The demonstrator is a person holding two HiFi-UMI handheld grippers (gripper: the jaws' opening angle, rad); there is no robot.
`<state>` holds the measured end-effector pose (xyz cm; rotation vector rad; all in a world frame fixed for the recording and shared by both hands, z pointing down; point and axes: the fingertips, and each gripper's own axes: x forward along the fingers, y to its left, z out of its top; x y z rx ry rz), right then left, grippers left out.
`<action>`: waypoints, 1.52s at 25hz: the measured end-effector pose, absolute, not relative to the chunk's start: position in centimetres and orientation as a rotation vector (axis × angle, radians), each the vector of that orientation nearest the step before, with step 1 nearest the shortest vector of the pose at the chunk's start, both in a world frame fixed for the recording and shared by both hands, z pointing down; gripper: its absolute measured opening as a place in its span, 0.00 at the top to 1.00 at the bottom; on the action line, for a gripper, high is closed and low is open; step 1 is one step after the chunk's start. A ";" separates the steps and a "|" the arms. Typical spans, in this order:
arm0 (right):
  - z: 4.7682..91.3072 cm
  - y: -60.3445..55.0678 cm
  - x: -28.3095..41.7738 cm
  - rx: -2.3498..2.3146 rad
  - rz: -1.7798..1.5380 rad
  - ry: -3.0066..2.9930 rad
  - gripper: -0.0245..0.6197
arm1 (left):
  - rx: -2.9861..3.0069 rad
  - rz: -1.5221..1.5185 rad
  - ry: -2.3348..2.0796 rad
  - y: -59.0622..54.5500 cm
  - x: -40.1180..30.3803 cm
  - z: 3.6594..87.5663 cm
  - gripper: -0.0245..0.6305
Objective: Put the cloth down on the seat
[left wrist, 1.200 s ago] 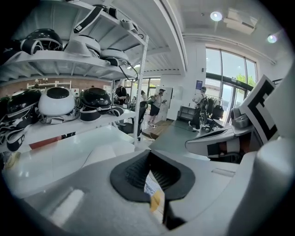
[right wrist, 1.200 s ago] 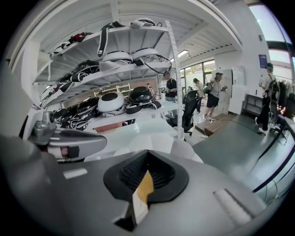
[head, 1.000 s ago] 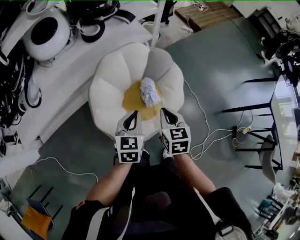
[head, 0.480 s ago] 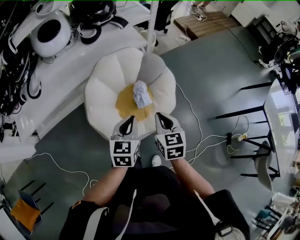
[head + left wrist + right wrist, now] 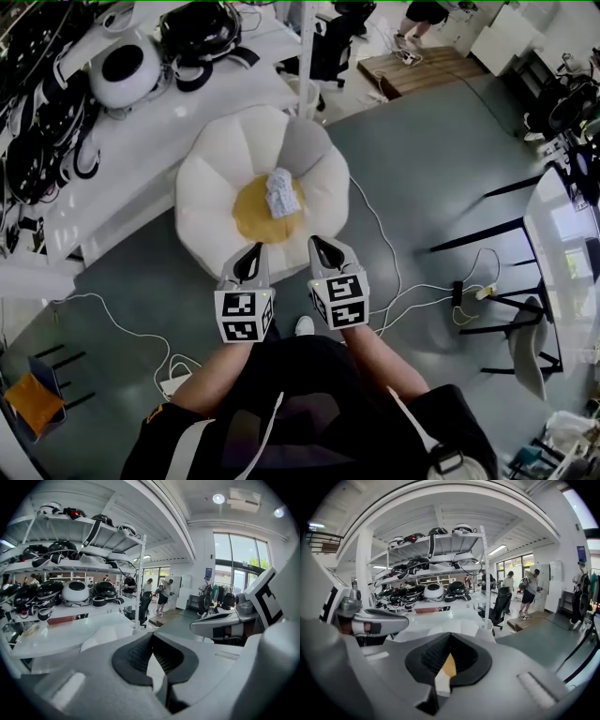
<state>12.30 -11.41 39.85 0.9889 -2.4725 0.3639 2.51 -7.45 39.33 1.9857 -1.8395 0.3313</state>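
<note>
Crumpled pale cloth (image 5: pixel 279 194) lies on yellow centre of white petal-shaped seat (image 5: pixel 211 187), toward 2 o'clock. Our left gripper (image 5: pixel 254 250) and right gripper (image 5: pixel 320 244) hang at seat's 6 o'clock, fingers pressed together, empty. Best we back off without snagging cloth.

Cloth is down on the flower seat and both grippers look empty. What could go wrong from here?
1. The crumpled pale cloth sits bunched at the edge of the yellow centre of the white petal-shaped cushion seat, not flat; it might roll off-centre.
2. White cables loop over the floor beside the seat and near the person's shoe; a step could snag one.
The left gripper and right gripper are shut and empty.
</note>
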 end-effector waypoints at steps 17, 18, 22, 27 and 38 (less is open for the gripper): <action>32.2 -5.0 13.5 1.030 0.298 -2.560 0.96 | 2.124 0.283 -1.864 -2.2 4.0 31.5 0.96; 32.1 -4.8 13.5 1.038 0.295 -2.559 0.96 | 2.134 0.284 -1.865 -2.0 3.7 31.1 0.96; 31.1 -3.7 12.5 1.035 0.256 -2.569 0.96 | 2.154 0.278 -1.883 -1.4 1.9 30.3 0.96; 31.8 -2.1 11.7 1.025 0.273 -2.539 0.96 | 2.186 0.288 -1.841 -0.7 1.7 30.5 0.96; 32.0 -1.1 11.2 1.048 0.284 -2.531 0.96 | 2.192 0.286 -1.817 0.7 1.0 31.0 0.96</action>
